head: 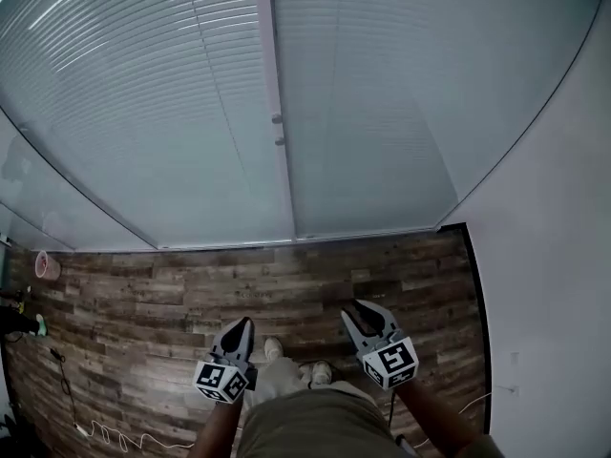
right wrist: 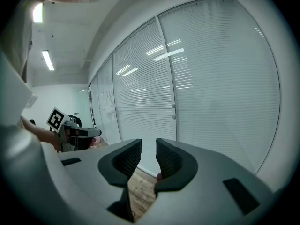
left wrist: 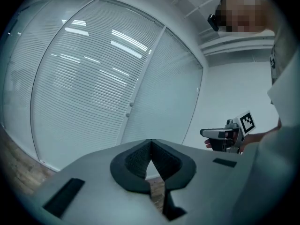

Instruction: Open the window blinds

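Closed white slatted blinds (head: 162,93) cover two tall glass panes ahead of me, also seen in the left gripper view (left wrist: 84,88) and the right gripper view (right wrist: 220,78). A white mullion (head: 272,65) divides the panes and carries two small knobs (head: 277,119) (right wrist: 173,106). My left gripper (head: 246,322) (left wrist: 150,143) is held low over the floor, well short of the blinds, its pads meeting at the tips with nothing between them. My right gripper (head: 366,306) (right wrist: 148,146) is level with it, jaws apart and empty. Each gripper shows in the other's view: the right (left wrist: 206,133), the left (right wrist: 96,132).
Wood-plank floor (head: 172,303) runs from my shoes (head: 275,348) to the window's base. A white wall (head: 554,284) closes in the right side. A pink pot (head: 46,265) and a dark object (head: 19,322) sit at the far left, and a white cable (head: 105,435) lies on the floor.
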Motion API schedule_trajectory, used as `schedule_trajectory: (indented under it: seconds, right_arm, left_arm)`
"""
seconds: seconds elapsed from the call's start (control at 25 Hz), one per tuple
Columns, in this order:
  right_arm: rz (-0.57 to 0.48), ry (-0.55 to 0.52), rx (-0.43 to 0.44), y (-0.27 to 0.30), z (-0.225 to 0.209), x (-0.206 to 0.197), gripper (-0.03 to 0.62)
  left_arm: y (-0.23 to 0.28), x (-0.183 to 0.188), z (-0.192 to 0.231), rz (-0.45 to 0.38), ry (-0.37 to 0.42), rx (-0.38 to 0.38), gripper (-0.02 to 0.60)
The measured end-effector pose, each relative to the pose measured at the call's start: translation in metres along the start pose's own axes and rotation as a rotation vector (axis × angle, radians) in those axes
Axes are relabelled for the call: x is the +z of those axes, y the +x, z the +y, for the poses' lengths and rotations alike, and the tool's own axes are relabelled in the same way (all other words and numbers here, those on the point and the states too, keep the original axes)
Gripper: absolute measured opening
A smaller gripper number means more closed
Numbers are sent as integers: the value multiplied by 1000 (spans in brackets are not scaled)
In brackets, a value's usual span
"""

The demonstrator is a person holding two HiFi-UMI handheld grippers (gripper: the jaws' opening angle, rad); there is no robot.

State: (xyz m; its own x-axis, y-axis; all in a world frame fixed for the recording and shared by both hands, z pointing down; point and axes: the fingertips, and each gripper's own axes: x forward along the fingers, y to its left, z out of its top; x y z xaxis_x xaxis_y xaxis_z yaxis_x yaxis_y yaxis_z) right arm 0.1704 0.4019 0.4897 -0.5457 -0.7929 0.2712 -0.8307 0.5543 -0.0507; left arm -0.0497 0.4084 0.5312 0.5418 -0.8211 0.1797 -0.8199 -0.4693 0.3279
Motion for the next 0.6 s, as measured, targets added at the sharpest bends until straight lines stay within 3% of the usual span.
schedule_trajectory:
  seconds: [0.16, 0.6]
  right_arm:
    - [12, 33, -32, 66, -22, 28, 101]
    - [2, 78, -108, 161, 11, 56, 101]
  left_arm:
    - [50, 35, 52, 14, -23, -20, 14]
    - [72, 77, 145, 38, -25, -109, 14]
